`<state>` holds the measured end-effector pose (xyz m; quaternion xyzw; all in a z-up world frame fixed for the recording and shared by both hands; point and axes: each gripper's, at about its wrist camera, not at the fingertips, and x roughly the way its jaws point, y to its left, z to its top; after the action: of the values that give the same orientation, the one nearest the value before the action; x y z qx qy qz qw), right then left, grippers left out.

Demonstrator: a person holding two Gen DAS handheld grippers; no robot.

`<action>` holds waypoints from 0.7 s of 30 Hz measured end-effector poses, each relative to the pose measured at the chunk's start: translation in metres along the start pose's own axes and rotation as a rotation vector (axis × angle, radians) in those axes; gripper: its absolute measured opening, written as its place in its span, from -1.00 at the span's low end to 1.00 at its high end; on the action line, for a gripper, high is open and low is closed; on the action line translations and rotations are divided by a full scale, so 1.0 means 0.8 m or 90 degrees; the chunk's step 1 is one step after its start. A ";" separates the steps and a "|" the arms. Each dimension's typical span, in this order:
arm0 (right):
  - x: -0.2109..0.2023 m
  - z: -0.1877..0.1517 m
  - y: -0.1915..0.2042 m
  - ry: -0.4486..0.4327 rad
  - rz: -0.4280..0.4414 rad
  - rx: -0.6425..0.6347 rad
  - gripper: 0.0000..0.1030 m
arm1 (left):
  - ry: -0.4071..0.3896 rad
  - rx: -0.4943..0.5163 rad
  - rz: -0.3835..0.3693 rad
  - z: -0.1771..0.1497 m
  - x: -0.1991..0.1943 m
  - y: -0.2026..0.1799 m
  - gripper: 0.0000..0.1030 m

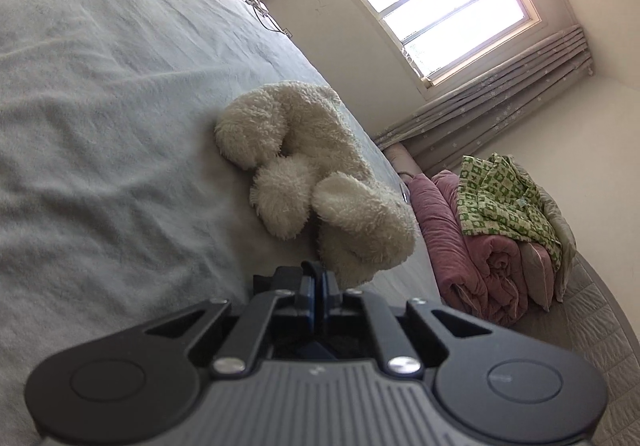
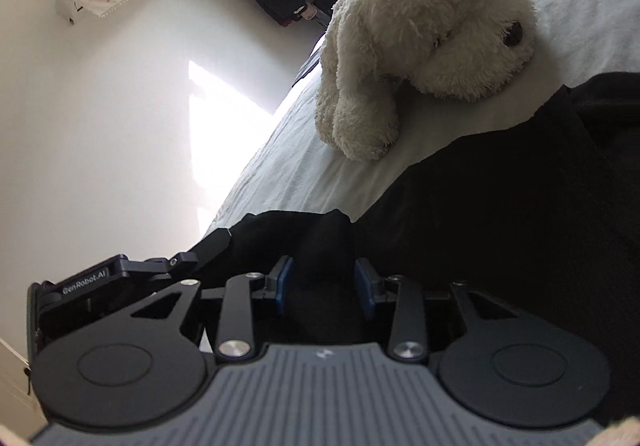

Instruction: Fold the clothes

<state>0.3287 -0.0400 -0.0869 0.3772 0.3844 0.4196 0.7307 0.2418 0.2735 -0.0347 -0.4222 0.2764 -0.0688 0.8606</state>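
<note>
Left gripper [image 1: 318, 286]: jaws were pressed together, blue pads meeting, with a strip of black fabric pinched between the tips; the other camera showed this gripper [image 2: 212, 242] reaching onto the cloth's left edge.
Right gripper [image 2: 325, 282]: jaws stood about half apart; a raised fold of the black garment [image 2: 500, 205] lay in the gap, but the blue pads [image 2: 285, 278] did not press on it.
Black garment: spread over the near part of the bed, dark and hard to read, filling the right and lower view of the right camera.
Bed [image 1: 100, 105]: covered by a pale grey sheet.
Plush dog [image 2: 420, 37]: white, lying on the sheet just beyond the garment.
Far side: folded pink blankets [image 1: 472, 246] with a green-patterned cloth [image 1: 504, 197] on top, under the window [image 1: 432, 1].
</note>
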 end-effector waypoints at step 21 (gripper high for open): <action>-0.040 0.021 -0.014 -0.029 -0.080 0.040 0.10 | 0.086 0.218 0.083 -0.030 -0.013 -0.058 -0.20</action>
<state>0.3358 -0.0769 -0.0819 0.3847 0.4037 0.3519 0.7518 0.2256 0.2310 -0.0065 -0.2452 0.3444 -0.0867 0.9021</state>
